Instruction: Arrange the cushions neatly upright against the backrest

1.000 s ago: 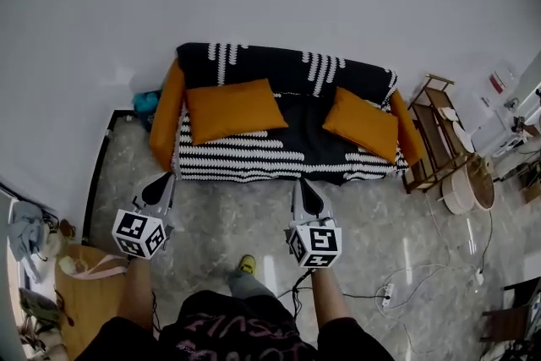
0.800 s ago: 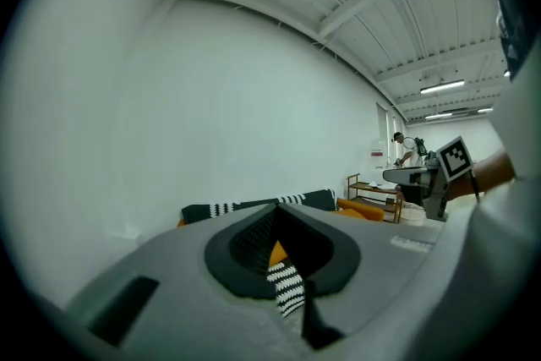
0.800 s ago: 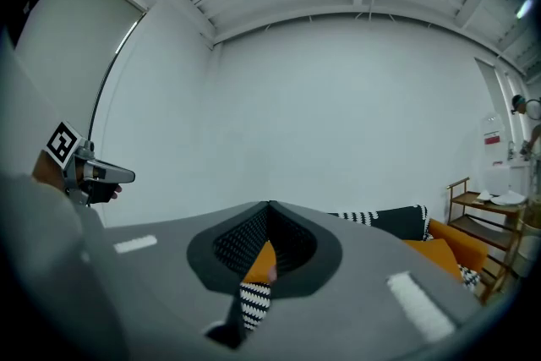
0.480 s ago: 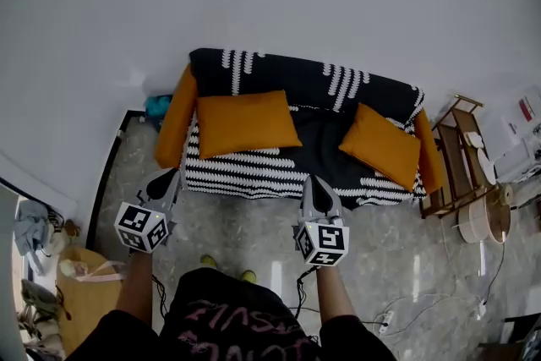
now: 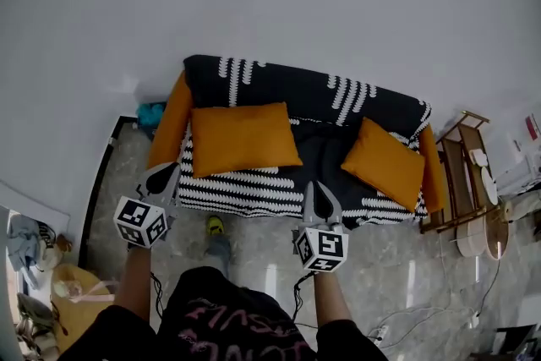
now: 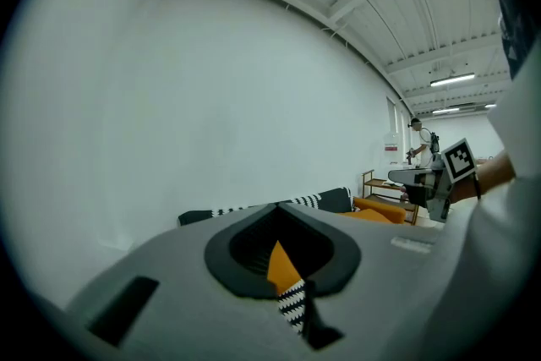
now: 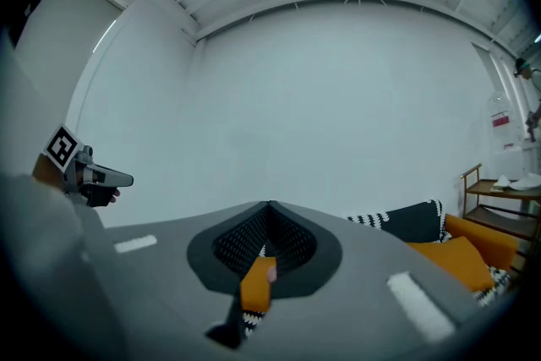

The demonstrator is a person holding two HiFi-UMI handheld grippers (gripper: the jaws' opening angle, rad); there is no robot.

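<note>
White wall stands behind a black-and-white sofa (image 5: 304, 93). Two orange cushions lie on its seat: the left cushion (image 5: 243, 138) near the left arm, the right cushion (image 5: 383, 162) crooked by the right arm. The left gripper (image 5: 169, 173) and right gripper (image 5: 311, 192) hang at the seat's front edge — both pressed together, pinching nothing.

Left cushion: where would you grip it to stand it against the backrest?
Probably its near edge, coming in from the front. The left cushion lies face up on the seat with its far edge by the backrest. Pinching the exposed near edge and tipping it back should stand it upright.
</note>
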